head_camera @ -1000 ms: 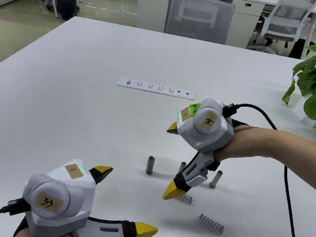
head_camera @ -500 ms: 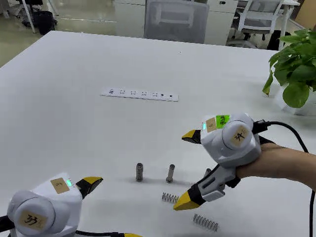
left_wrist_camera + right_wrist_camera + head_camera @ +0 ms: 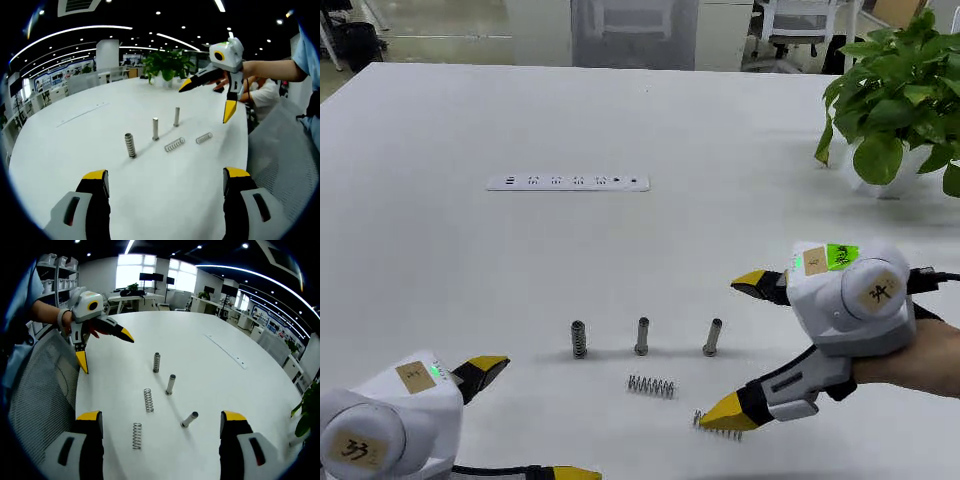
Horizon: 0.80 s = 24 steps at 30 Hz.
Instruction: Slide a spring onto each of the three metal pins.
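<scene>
Both tongs were released, nothing gripped. We had the left tongs [image 3: 525,420], white body with yellow-tipped black jaws, at the near left corner, jaws spread wide over bare table. The right tongs [image 3: 735,352], same build and held in a hand [image 3: 925,358], sat to the right of the work with jaws wide apart.

Three short grey metal pins stood upright in a row on the white table [image 3: 440,260]. The spring-sleeved left pin [image 3: 579,339] had a steel coil down its shaft. The middle pin [image 3: 642,335] and right pin [image 3: 713,337] were bare.

Two loose springs lay flat on the table, nearer to us than the row:
- The first silver coil spring [image 3: 651,385] lay just in front of the middle pin, apart from it.
- The second silver coil spring [image 3: 712,421] lay further right, and in the head view its right end was overlapped by the right tongs' lower yellow tip.

In the left gripper view that tip hung clear above the table, off the coil.

On the far side, a flat white power strip [image 3: 568,182] lay well beyond the pins. A green leafy potted plant [image 3: 890,100] stood at the far right.
</scene>
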{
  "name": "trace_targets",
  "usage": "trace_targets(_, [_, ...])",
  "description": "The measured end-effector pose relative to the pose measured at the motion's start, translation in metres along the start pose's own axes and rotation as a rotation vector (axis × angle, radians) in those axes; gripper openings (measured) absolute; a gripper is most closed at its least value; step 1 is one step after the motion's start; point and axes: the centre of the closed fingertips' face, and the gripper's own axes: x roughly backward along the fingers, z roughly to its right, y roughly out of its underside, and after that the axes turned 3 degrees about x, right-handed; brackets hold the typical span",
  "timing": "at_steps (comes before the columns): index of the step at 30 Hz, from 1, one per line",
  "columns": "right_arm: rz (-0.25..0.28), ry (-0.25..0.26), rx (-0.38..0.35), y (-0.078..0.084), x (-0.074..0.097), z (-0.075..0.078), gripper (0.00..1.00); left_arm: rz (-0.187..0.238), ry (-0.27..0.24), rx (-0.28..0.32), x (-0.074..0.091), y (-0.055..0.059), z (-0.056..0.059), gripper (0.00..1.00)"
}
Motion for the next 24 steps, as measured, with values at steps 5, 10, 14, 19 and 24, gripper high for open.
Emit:
trace_targets(5, [-0.007, 0.02, -0.046, 0.017, 0.009, -0.006, 0.99, -0.014, 0.004, -0.013, 0.0, 0.003, -0.006, 0.96])
trace_targets(10, [-0.01, 0.043, -0.088, 0.032, 0.017, -0.007, 0.99, -0.021, 0.004, -0.015, 0.001, 0.003, -0.01, 0.96])
trace_targets(14, [-0.013, 0.052, -0.112, 0.041, 0.021, -0.009, 0.99, -0.03, 0.005, -0.021, 0.001, 0.004, -0.01, 0.96])
trace_targets(19, [-0.021, 0.053, -0.133, 0.05, 0.025, -0.014, 0.99, -0.047, 0.014, -0.029, 0.0, 0.007, -0.013, 0.96])
trace_targets(24, [-0.022, 0.057, -0.146, 0.056, 0.026, -0.013, 0.99, -0.06, 0.024, -0.038, -0.004, 0.007, -0.013, 0.96])
